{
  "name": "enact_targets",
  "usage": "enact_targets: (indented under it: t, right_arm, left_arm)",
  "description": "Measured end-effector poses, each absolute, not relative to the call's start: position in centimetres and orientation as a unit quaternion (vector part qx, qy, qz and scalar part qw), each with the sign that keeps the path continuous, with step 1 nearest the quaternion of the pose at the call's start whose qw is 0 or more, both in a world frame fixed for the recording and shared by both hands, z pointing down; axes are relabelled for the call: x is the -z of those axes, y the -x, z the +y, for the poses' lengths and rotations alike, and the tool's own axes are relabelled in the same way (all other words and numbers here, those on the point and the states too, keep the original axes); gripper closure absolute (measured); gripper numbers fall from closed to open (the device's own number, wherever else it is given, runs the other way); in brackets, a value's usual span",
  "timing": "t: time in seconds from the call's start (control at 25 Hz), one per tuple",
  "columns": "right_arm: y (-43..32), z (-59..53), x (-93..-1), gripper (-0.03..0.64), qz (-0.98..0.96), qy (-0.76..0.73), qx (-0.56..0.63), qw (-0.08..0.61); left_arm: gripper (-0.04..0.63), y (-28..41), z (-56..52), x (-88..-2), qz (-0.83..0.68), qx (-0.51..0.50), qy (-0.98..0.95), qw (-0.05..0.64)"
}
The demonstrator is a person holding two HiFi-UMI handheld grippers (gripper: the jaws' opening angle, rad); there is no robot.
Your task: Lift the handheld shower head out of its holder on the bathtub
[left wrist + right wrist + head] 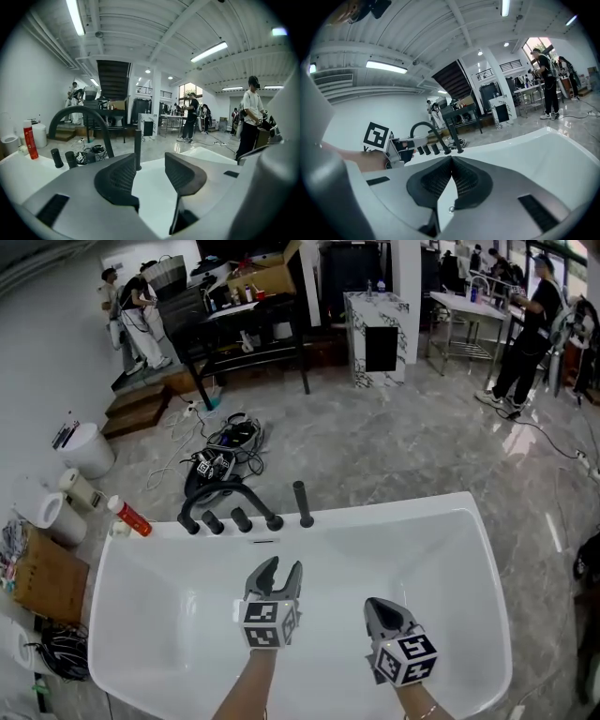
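White bathtub [394, 510] below, cluttered workshop beyond. Left gripper [280, 568]: jaws wide apart, nothing between them, aimed across the basin at the far rim. Right gripper [375, 607]: jaws pressed together, empty, just beside. Farther out, handheld shower head [303, 503] upright in its holder on the rim, right of the knobs [241, 518] and arched spout [230, 487], well apart from both grippers. Looks like the approach step, nothing grasped yet. Next calls for bringing the open left jaws around the black handle, closing, then pulling straight up.
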State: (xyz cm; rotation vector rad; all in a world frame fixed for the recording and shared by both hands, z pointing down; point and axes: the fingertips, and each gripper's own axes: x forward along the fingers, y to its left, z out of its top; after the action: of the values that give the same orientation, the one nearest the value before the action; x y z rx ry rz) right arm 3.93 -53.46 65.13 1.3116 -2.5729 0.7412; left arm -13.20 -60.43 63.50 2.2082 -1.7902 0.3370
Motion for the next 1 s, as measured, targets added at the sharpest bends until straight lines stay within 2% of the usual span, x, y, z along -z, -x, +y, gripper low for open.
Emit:
enact_targets:
  t: [1.0]
  right_arm:
    - [1.2,-61.3,-78.1,0.609,-0.835,-0.466,-0.276,0.093]
  left_arm:
    - [0.359,16.0,-78.9,-77.3,-0.601,-0.151,-0.768,0.162]
